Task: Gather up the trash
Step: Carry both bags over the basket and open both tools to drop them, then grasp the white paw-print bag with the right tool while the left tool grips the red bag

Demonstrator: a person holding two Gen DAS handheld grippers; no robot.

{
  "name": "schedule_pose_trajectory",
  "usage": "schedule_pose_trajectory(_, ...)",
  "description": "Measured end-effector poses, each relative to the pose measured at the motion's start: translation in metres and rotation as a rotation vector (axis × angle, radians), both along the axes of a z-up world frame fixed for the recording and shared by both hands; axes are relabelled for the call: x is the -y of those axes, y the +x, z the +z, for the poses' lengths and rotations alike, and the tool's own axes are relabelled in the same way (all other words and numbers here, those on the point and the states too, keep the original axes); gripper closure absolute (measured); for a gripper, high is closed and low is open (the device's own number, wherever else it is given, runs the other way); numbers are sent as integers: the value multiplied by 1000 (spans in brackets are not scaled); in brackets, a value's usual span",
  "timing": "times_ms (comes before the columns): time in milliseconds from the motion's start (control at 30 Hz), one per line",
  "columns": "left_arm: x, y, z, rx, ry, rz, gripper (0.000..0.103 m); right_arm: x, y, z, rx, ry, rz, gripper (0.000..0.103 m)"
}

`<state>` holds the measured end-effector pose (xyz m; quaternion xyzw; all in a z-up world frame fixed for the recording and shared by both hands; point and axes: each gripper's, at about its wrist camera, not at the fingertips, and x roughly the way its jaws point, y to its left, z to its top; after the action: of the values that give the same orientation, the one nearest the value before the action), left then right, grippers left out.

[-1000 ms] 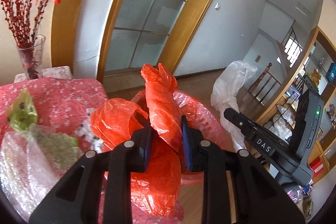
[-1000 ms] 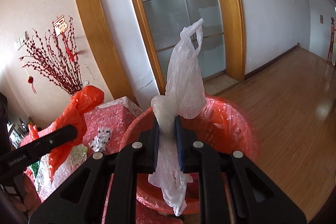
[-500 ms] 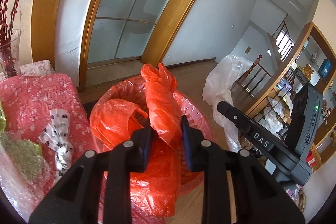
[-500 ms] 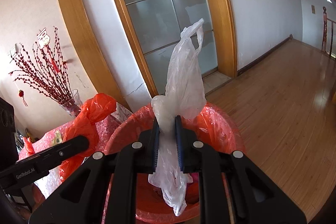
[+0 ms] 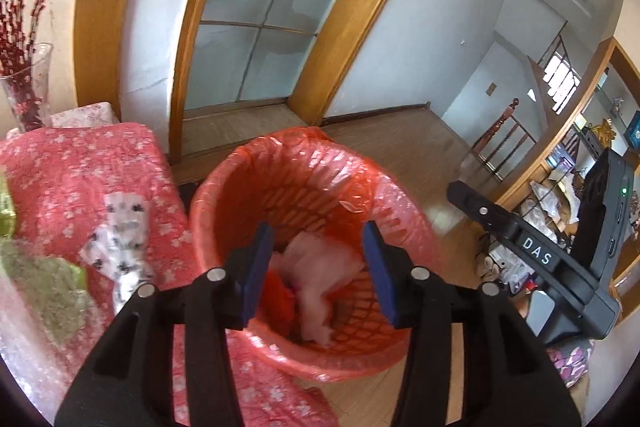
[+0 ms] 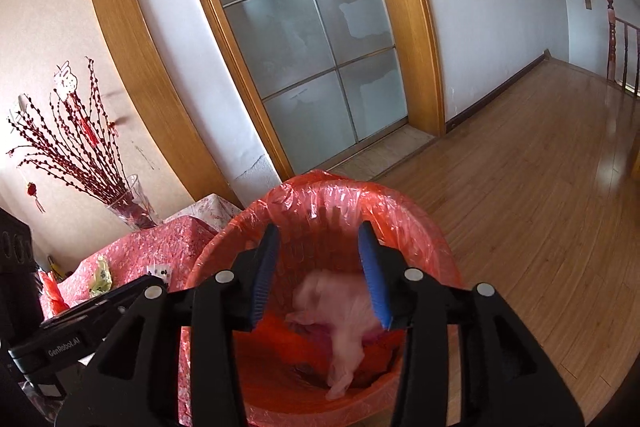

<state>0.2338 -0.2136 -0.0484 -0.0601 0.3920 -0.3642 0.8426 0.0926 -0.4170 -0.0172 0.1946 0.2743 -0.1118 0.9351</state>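
A red lattice waste basket (image 5: 304,187) lined with a red bag stands on the floor beside the table; it also shows in the right wrist view (image 6: 416,227). Inside it lie a crumpled clear white bag (image 5: 316,267), blurred, seen too in the right wrist view (image 6: 344,311), and a red plastic bag (image 5: 280,295). My left gripper (image 5: 318,273) is open and empty above the basket. My right gripper (image 6: 320,275) is open and empty above it too. A black-dotted white wrapper (image 5: 120,231) and a green wrapper (image 5: 52,279) lie on the table.
A table with a pink flowered cloth (image 5: 80,167) is left of the basket. A glass vase of red twigs (image 6: 128,207) stands at its far edge. A frosted glass door (image 6: 312,59) is behind. Wooden floor (image 6: 540,167) stretches right; shelves (image 5: 568,163) stand far right.
Both grippers opened. The red bag dropped from the left one and the clear white bag from the right one; both now lie in the basket.
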Motion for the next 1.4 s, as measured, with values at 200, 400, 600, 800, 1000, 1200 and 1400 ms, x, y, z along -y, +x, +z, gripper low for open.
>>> schedule_pose_trajectory(200,-40,-22,8,124,79,98,55,-22,-8,3,-1,-100,12,60)
schedule_pose_trajectory(400,-103,-45,18,235,144,246,51,-69,-8,9,24,-216,76,44)
schedule_pose_trajectory(600,-185,-51,26,261,181,438,48,-124,8,1,18,-239,193,43)
schedule_pose_trajectory(800,-264,-50,26,226,196,625,48,-185,37,-23,-70,-204,324,49)
schedule_pose_trajectory(1000,-326,-53,22,202,200,757,48,-220,67,-55,-179,-181,372,66)
schedule_pose_trajectory(1200,-362,-52,17,183,217,825,48,-231,82,-65,-219,-131,352,67)
schedule_pose_trajectory(1400,-373,-48,9,161,218,843,48,-238,93,-73,-267,-157,346,67)
